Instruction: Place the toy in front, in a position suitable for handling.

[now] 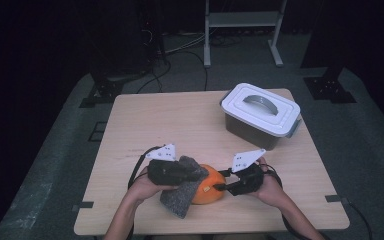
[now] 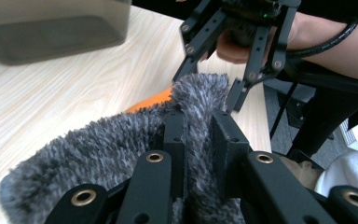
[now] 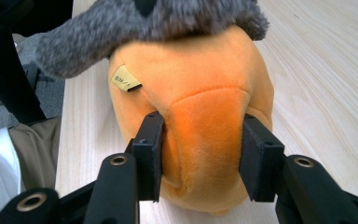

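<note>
Near the front edge of one wooden table (image 1: pixel 145 120), from left to right: left hand-held gripper (image 1: pixel 182 171) clenched on one grey fuzzy cloth (image 1: pixel 180 192), draped over one orange plush toy (image 1: pixel 207 192); right hand-held gripper (image 1: pixel 219 187) pinching that toy's end. Behind, at right, stands one lidded grey bin (image 1: pixel 260 115).

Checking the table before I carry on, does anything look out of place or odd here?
Nothing looks spilled or damaged. The grey fuzzy cloth lies draped over the orange plush toy, pinched by the left gripper, while the right gripper squeezes the toy's end. The lidded bin sits closed at the far right.
</note>
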A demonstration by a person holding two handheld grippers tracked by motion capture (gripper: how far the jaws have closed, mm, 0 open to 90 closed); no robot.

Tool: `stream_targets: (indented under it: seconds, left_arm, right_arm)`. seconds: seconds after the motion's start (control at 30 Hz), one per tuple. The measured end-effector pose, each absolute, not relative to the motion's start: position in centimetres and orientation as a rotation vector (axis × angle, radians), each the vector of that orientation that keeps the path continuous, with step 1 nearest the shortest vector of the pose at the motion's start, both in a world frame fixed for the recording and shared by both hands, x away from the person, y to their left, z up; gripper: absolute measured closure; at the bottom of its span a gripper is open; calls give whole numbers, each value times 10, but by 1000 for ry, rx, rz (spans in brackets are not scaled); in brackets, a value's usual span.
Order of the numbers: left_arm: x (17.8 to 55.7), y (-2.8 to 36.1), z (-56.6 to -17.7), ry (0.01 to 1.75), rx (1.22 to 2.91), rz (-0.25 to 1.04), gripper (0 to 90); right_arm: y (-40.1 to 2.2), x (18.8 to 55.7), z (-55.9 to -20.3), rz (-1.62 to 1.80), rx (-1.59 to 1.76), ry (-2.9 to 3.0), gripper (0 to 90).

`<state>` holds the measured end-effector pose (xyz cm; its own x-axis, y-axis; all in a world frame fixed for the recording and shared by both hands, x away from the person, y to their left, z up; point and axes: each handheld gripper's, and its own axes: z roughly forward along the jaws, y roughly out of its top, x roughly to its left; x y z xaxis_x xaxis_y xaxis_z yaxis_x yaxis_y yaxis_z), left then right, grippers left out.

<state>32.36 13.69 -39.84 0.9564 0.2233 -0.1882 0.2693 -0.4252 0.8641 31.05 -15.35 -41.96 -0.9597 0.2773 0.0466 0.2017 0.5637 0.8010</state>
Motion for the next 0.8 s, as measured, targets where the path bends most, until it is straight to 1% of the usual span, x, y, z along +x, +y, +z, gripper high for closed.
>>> stream_targets:
  seconds: [0.17,0.3,0.43,0.6,0.8]
  left_arm:
    - [325,161,-410,427,1989,-81,773]
    - [329,169,-417,469,1974,-88,774]
    - [328,164,-414,454,1963,-79,773]
    - [321,149,-406,381,1970,-68,771]
    - [322,152,-404,402,2011,-32,772]
  right_arm:
    - [-159,309,-422,1376,425,2704,539]
    - [-160,310,-422,1382,436,2704,538]
    - [-159,307,-422,1373,460,2688,535]
    - [-155,303,-423,1386,457,2674,524]
    - [-160,306,-422,1378,456,2709,516]
